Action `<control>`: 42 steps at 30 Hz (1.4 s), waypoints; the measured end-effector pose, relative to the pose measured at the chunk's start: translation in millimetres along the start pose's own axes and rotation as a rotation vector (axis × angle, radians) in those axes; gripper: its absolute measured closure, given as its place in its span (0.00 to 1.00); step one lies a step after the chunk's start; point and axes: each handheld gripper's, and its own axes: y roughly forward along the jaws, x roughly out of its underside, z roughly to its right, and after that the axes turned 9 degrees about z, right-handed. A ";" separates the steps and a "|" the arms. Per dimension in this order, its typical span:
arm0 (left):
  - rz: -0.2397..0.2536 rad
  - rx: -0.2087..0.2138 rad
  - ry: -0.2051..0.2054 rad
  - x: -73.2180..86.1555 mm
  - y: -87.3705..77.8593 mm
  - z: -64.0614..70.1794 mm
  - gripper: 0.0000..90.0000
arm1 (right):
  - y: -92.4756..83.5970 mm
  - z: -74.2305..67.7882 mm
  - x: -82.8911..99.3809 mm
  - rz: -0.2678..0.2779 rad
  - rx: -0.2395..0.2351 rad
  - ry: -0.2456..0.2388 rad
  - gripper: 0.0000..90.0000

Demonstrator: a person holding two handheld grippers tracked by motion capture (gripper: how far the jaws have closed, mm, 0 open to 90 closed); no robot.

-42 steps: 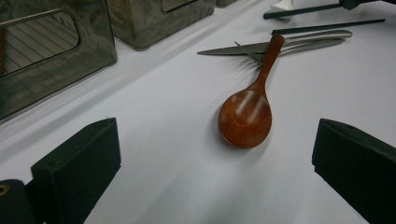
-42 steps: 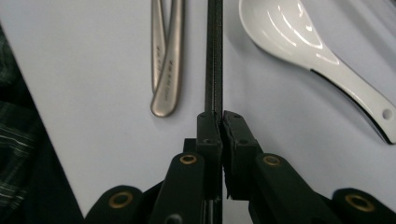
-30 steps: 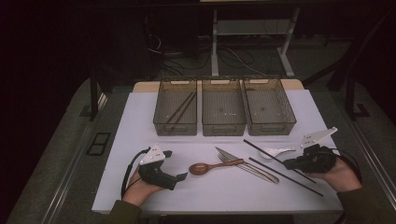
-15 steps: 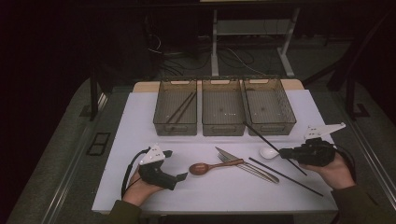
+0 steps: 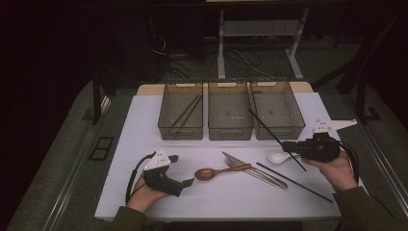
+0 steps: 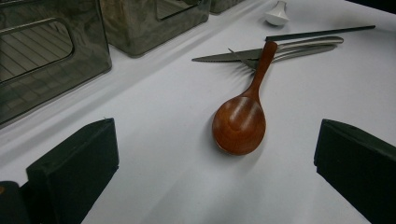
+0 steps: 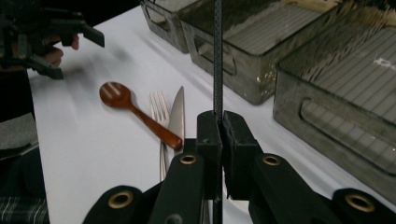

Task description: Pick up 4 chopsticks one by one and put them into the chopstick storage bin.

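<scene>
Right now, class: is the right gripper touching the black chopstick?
Touching. The right gripper view shows the right gripper shut on the chopstick, pads pressed against it.

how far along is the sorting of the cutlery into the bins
Early. Done: two chopsticks lie in the left bin. In hand: the right gripper is shut on one chopstick, lifted toward the bins. Left on the table: another chopstick, wooden spoon, fork, knife, white spoon.

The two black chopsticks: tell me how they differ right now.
The held chopstick is clamped in the right gripper, lifted and slanting over the right bin; the lying chopstick rests flat on the white table, touched by neither gripper. Both are thin, black and straight.
</scene>
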 end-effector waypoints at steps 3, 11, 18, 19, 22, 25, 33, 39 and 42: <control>0.000 0.001 0.001 0.1 -0.1 -0.3 0.00 | 3.3 -0.4 -4.8 0.020 -0.002 0.000 0.95; -0.003 0.003 0.001 0.4 0.9 -0.3 0.00 | 15.7 0.0 -18.3 0.053 0.006 -0.013 0.95; 0.000 0.007 0.010 -0.5 0.8 -0.8 0.00 | 30.7 -1.5 -31.4 0.081 0.017 -0.026 0.95; 0.000 0.008 0.008 -0.5 0.9 -0.6 0.00 | 33.2 -1.7 -33.5 0.083 0.011 -0.027 0.95; -0.001 0.011 0.006 -0.2 1.3 -0.3 0.00 | 40.7 -2.5 -39.5 0.089 0.015 -0.035 0.95; 0.002 0.014 0.006 -0.2 1.9 0.0 0.00 | 49.0 -2.3 -44.8 0.103 0.017 -0.033 0.95; 0.000 0.013 0.004 -0.4 2.1 0.0 0.00 | 76.7 -6.1 -62.2 0.120 0.014 -0.036 0.95; -0.003 0.015 0.006 -0.1 2.9 0.3 0.00 | 101.5 -9.2 -78.1 0.127 0.021 -0.034 0.95; 0.000 0.016 0.008 -0.2 2.5 0.4 0.00 | 113.6 -11.1 -86.3 0.131 0.022 -0.028 0.95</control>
